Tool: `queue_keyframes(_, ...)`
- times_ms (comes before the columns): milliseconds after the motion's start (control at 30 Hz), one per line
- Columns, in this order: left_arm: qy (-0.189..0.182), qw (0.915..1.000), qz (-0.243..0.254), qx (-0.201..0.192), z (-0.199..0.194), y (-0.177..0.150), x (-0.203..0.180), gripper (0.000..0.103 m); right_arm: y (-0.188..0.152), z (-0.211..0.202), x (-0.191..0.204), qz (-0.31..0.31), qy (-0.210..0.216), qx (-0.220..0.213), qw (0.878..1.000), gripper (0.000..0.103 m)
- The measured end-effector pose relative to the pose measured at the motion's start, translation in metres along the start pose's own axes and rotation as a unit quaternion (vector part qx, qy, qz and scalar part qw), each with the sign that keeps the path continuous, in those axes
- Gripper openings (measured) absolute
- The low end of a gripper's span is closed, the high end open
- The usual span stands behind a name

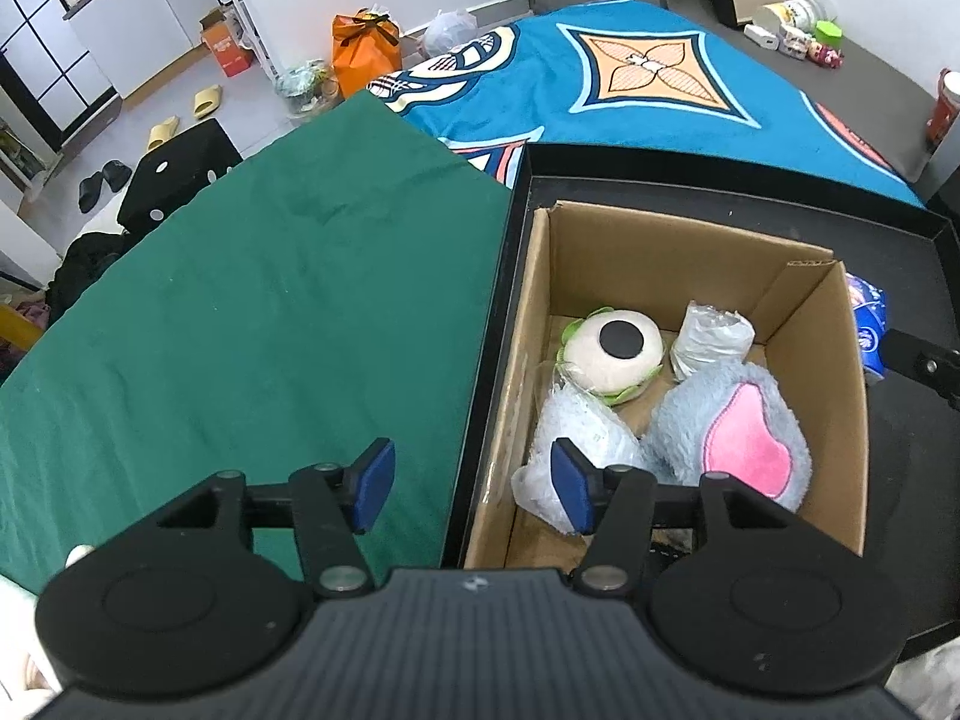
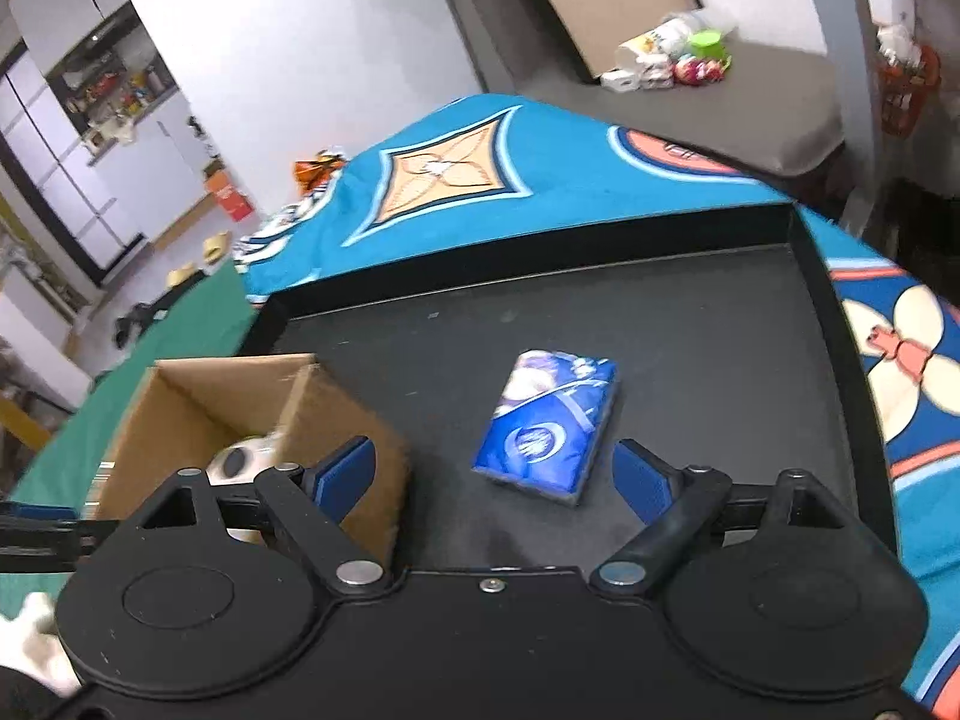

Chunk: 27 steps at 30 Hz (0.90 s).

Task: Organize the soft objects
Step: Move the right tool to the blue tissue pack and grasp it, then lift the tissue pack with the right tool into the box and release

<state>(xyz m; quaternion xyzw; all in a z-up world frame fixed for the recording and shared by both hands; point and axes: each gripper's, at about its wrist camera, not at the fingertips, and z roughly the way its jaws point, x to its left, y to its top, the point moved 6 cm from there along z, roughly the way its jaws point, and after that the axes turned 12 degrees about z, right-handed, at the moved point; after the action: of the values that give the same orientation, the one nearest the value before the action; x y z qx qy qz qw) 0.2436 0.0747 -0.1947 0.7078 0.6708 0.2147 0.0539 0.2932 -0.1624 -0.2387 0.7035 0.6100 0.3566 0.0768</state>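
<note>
A cardboard box (image 1: pixel 672 240) stands in a black tray (image 1: pixel 924 480). Inside lie a cream plush with a black spot (image 1: pixel 615 354), a wrapped white roll (image 1: pixel 711 339), a grey plush with a pink patch (image 1: pixel 738 426) and a bagged pale blue soft item (image 1: pixel 576 432). My left gripper (image 1: pixel 474 489) is open and empty, straddling the box's left wall above the tray rim. A blue tissue pack (image 2: pixel 549 423) lies flat on the tray (image 2: pixel 720 330) right of the box (image 2: pixel 198 408). My right gripper (image 2: pixel 495 477) is open, just short of the pack, not touching it.
The tray sits on a bed with a blue patterned blanket (image 1: pixel 648 60) and a green cloth (image 1: pixel 240 300) to the left. Slippers (image 1: pixel 207 99), an orange bag (image 1: pixel 363 51) and a black stool (image 1: pixel 180 174) are on the floor beyond. Small items (image 1: pixel 798 30) sit on a grey surface at the back right.
</note>
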Motion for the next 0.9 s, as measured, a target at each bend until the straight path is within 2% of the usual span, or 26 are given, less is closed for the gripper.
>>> queue_keyframes(233,0.012,0.9996,0.025,0.008,0.007,0.001,-0.006,0.057,-0.003,0.025,-0.008,-0.003,-0.012,0.003,1.000,0.086)
queue_keyframes(433,0.015,0.9994,0.020,0.023,0.018,0.000,-0.003,0.057,-0.005,0.039,-0.008,-0.022,-0.029,0.005,0.999,0.085)
queue_keyframes(533,0.021,0.9992,0.022,0.026,0.020,0.000,-0.003,0.057,-0.007,0.045,-0.011,-0.028,-0.039,0.012,0.999,0.068)
queue_keyframes(567,0.024,0.9991,0.024,0.025,0.020,0.000,-0.003,0.057,-0.007,0.044,-0.012,-0.036,-0.044,0.006,0.998,0.057)
queue_keyframes(600,0.026,0.9990,0.024,0.026,0.020,0.000,-0.003,0.057,-0.007,0.043,-0.012,-0.042,-0.046,0.006,0.998,0.054)
queue_keyframes(900,0.026,0.9991,0.025,0.024,0.013,-0.003,-0.006,0.057,-0.016,0.022,-0.026,-0.029,-0.038,0.016,0.999,0.052)
